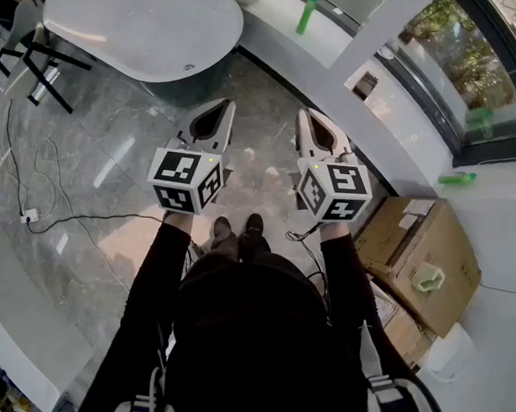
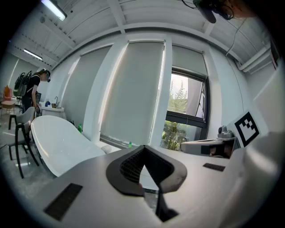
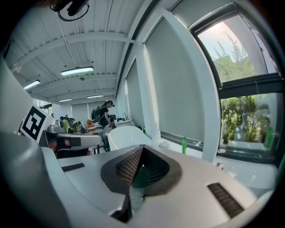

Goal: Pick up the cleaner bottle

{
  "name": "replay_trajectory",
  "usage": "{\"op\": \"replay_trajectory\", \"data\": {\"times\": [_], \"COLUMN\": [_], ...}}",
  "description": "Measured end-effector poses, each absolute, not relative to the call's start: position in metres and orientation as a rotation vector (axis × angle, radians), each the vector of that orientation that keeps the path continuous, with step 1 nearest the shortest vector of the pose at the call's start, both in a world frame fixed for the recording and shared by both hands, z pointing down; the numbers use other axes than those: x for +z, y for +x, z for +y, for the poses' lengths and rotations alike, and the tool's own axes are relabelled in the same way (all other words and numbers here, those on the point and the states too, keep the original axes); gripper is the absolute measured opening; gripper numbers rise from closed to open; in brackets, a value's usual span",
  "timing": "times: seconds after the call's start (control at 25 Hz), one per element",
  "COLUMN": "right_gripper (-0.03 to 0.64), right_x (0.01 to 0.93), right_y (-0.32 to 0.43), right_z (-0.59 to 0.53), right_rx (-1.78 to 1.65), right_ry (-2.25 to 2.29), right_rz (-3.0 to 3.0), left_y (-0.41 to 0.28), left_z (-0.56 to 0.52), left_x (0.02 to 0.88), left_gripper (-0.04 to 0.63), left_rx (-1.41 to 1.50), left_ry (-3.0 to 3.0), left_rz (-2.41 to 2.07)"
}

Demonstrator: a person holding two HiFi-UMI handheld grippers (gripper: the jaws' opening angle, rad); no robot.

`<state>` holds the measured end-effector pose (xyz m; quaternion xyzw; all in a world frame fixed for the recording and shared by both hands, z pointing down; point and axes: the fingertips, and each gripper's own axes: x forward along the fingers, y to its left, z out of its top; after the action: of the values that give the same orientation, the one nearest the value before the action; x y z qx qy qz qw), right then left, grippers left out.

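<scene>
Green cleaner bottle (image 1: 307, 14), white bathtub (image 1: 140, 20), grey marbled floor (image 1: 93, 146)

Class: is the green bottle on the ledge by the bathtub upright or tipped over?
Upright: the green bottle stands vertical on its base on the white ledge.

Beside the bathtub (image 1: 148, 21), the green bottle (image 1: 307, 14) on the ledge (image 1: 281, 28) is too small for us to read its label; behind the bathtub, we make out distant people (image 3: 69, 126) only as blurs.
</scene>
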<state>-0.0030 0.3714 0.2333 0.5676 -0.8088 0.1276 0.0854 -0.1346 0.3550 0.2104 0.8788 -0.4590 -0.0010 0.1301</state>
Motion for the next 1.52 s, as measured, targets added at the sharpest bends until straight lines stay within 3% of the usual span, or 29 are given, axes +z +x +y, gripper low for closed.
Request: {"op": "replay_trajectory", "data": {"times": [1.52], "right_gripper": [0.002], "right_x": [0.224], "right_y": [0.049], "right_z": [0.335], "right_rx": [0.373], "right_ry": [1.678], "right_rz": [-2.473], "left_y": [-0.07], "left_z": [0.314], "left_x": [0.19], "left_gripper": [0.008], "left_rx": [-0.013], "left_ry": [2.577], "left_rz": [-1.344]}}
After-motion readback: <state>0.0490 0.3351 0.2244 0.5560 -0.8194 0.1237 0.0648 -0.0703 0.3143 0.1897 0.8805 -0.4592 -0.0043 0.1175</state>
